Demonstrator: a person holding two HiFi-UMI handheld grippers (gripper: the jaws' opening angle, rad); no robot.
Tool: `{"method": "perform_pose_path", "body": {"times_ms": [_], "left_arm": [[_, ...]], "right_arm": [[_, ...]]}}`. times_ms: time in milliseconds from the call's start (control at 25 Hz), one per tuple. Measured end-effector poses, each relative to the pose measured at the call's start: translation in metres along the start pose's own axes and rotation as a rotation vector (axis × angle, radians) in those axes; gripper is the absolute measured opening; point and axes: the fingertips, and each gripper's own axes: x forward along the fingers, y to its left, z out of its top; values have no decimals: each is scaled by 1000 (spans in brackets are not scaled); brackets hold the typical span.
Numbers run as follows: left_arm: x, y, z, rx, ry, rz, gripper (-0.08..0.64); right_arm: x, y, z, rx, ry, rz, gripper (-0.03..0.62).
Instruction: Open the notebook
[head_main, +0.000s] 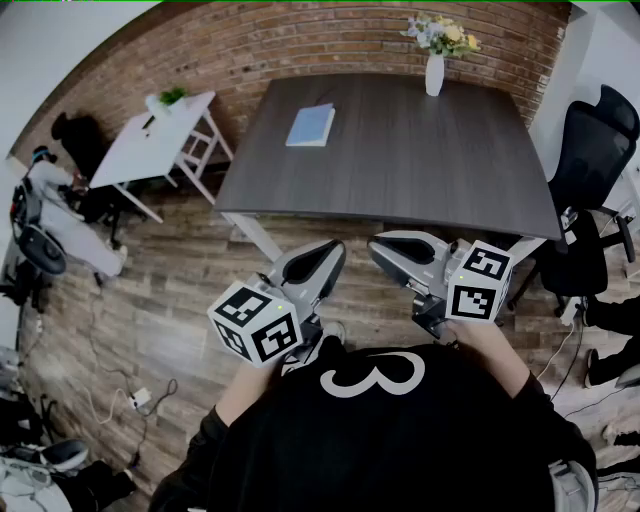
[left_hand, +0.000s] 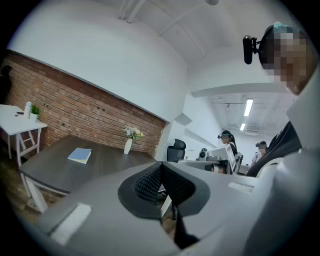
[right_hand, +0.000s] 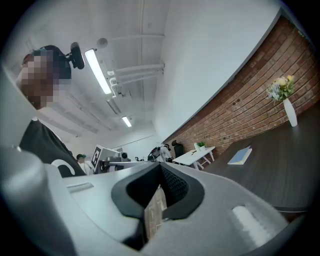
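From here I have both tools held up side by side in front of the person's dark top, noses pointing toward the dark table (head_main: 420, 160) and, in the head view, just short of its near edge, over the wooden floor (head_main: 150, 300). The left gripper (head_main: 328, 256) has its jaws pressed together: in its own view the two black ribbed pads meet at the tip with nothing between them, only a sliver of dark gap lower down. The right gripper (head_main: 384, 248) reads the same way in its own view, pads touching at the tip and nothing pinched, with a wedge of floor showing through below the contact. The two noses sit near each other but apart, and neither touches the table. The notebook (head_main: 311, 126) lies flat and closed, blue cover up, toward the far left corner of the table, nearer the left edge than the middle and set in a little from the far edge, well apart from both grippers. A white vase (head_main: 434, 75) of pale flowers stands by the far edge, right of centre, well apart from the notebook. Behind the table runs a brick wall (head_main: 300, 40). Off the table's left edge stands a small white table (head_main: 160, 140), and off its right edge a black office chair (head_main: 595, 170). In the gripper views I can make out other people at desks in the distance.
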Motion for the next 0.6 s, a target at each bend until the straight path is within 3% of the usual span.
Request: {"method": "perform_pose_path", "body": {"times_ms": [600], "left_arm": [[12,20,-13,-35,4,1,15]], "right_arm": [[7,-22,-9,37,8,-17,0]]}}
